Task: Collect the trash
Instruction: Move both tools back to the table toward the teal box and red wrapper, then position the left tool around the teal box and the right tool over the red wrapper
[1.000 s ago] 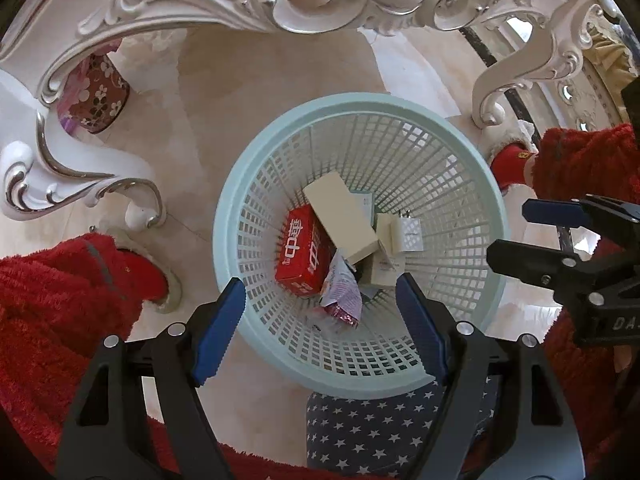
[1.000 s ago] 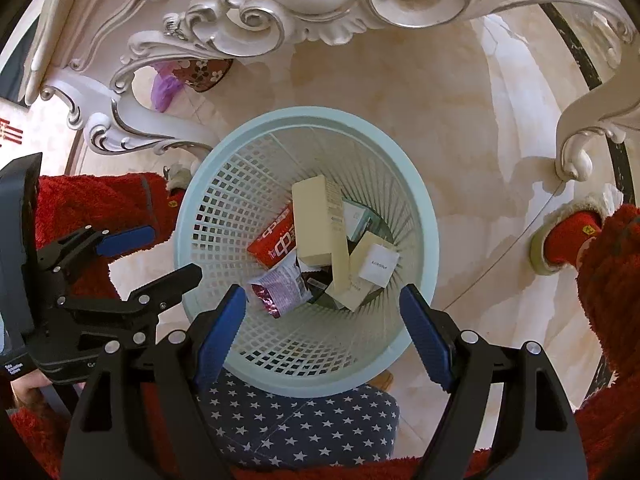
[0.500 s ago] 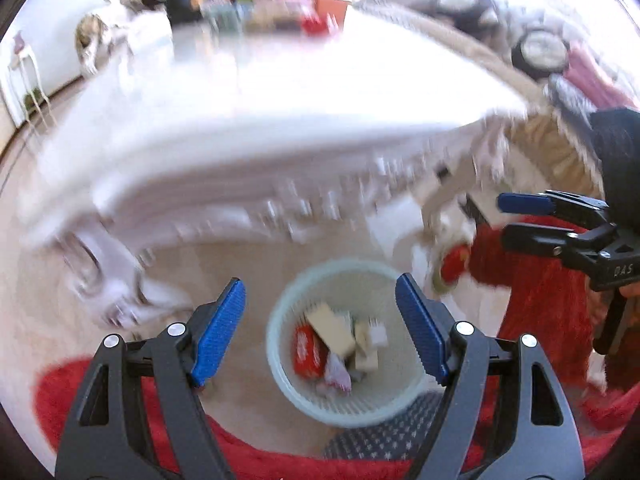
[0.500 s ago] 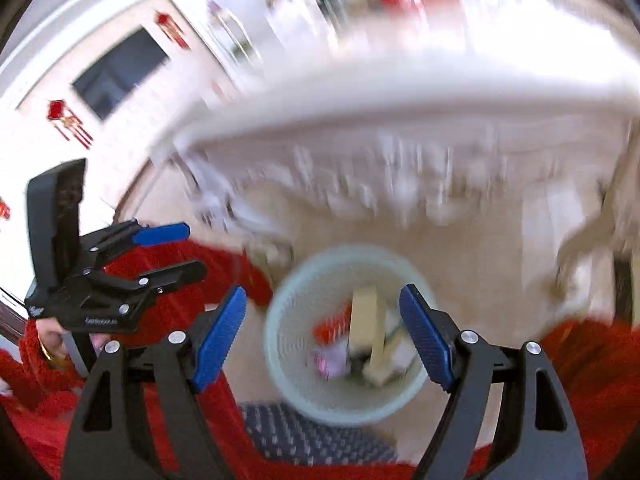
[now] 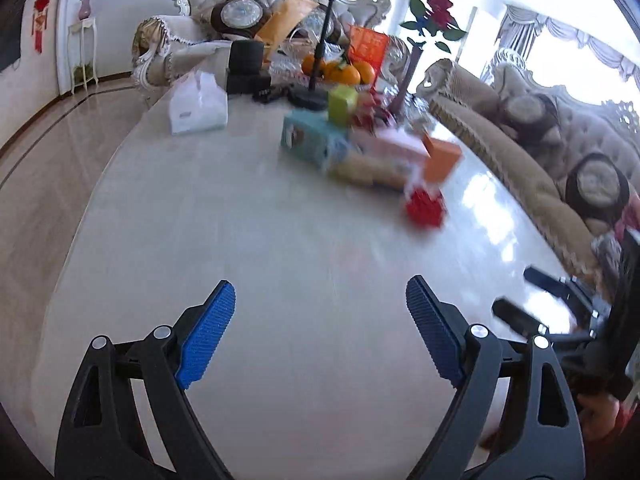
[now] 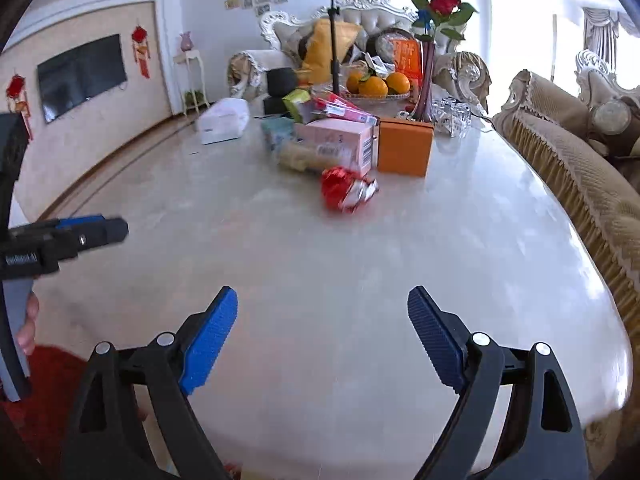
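Both claws, left (image 5: pixel 320 332) and right (image 6: pixel 322 336), hung spread and empty; next pickup looked like the crumpled red foil wrapper (image 6: pixel 347 193) on the pale marble counter (image 6: pixel 320 264).

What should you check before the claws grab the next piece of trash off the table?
1. Left claw open with nothing in it: ok.
2. Right claw open with nothing in it: ok.
3. Trash in sight: ok, a crumpled red wrapper lies on the table, nearest of the pile.
4. Path to it free: ok, only bare tabletop lies between.
5. Wrapper apart from the pink box: cannot tell, they look very close.
6. Bin in view for dropping: not ok, neither camera shows it.
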`<action>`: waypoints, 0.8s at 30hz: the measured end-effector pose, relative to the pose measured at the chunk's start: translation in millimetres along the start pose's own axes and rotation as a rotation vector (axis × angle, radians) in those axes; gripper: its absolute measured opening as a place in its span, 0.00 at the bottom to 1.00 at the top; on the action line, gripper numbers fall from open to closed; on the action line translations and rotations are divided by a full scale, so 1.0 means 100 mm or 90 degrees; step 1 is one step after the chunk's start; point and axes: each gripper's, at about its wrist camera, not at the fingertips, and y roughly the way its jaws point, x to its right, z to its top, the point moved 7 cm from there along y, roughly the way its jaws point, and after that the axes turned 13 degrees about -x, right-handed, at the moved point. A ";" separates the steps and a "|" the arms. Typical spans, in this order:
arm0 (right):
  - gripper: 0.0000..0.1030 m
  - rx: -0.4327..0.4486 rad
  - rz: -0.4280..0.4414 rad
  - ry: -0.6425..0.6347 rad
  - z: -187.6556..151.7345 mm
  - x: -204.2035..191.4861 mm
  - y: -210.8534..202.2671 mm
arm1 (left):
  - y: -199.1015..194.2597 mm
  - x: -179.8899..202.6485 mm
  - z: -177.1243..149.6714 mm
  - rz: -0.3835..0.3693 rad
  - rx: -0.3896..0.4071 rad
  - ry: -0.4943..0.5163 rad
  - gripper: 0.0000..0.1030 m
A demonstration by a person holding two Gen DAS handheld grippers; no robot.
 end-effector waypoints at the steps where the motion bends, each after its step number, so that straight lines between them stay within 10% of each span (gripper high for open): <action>1: 0.81 -0.004 0.002 0.004 0.08 0.00 0.08 | 0.08 -0.03 0.16 0.013 0.004 -0.002 0.83; 14: 0.81 -0.042 0.022 0.012 0.65 0.09 0.59 | 0.85 0.13 1.77 0.060 0.052 0.074 0.83; 24: 0.80 -0.085 0.049 0.020 0.73 0.14 0.78 | 1.45 0.31 2.16 0.044 0.007 0.111 0.83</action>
